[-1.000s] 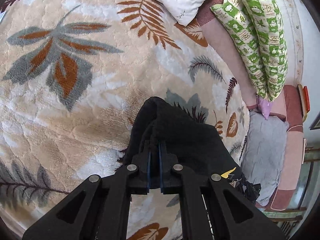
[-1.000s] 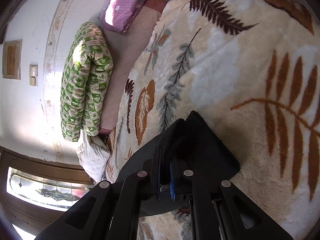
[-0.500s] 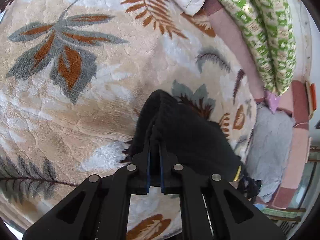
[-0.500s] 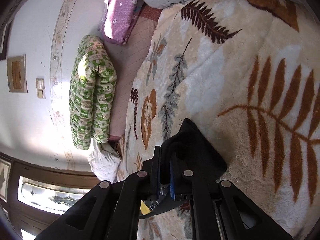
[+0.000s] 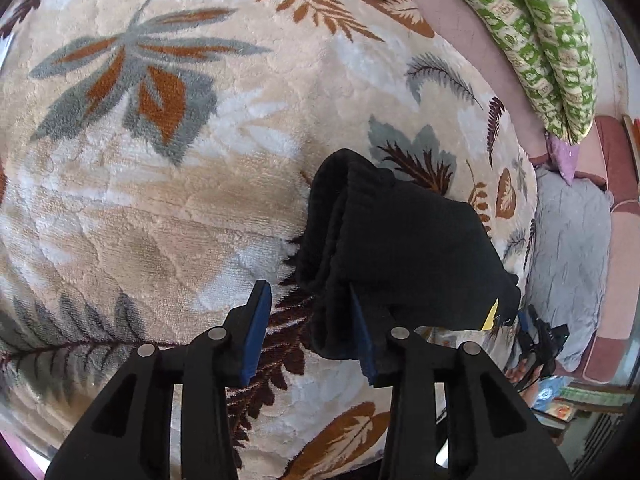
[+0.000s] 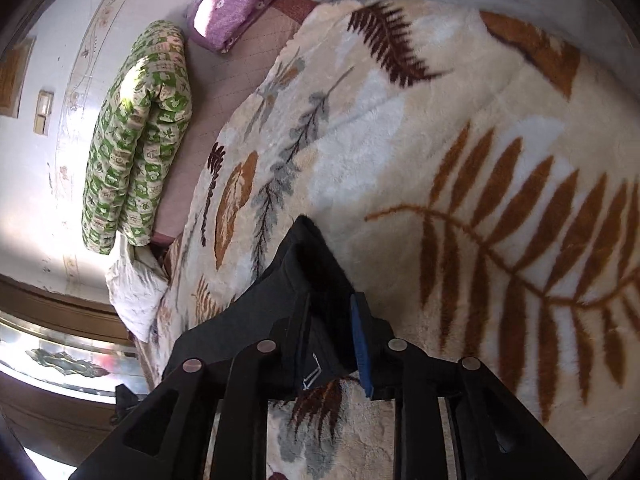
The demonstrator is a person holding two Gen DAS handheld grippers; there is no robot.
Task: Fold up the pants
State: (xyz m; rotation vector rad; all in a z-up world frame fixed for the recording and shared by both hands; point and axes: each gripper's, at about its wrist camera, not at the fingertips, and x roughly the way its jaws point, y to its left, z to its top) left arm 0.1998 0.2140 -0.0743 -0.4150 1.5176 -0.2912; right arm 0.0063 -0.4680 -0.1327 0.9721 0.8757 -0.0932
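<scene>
The black pants (image 5: 400, 248) lie bunched and folded on the leaf-patterned blanket (image 5: 160, 200). My left gripper (image 5: 308, 296) is open; its blue pads stand apart and the cloth's edge rests against the right pad (image 5: 362, 336). In the right wrist view the pants (image 6: 304, 280) lie between the spread fingers of my right gripper (image 6: 332, 304), which is open, with the cloth loose against the right blue pad (image 6: 360, 344). A yellow tag (image 5: 491, 314) shows at the pants' far end.
A green patterned quilt (image 5: 540, 40) lies rolled along the pink mattress edge by the wall. A grey pillow (image 5: 568, 256), a purple pillow (image 6: 240, 0) and a white pillow (image 6: 132, 292) sit around the blanket. A window (image 6: 60, 360) is at lower left.
Both grippers were shut on the pants before; both have opened and let the cloth go. The pants have settled onto the blanket.
</scene>
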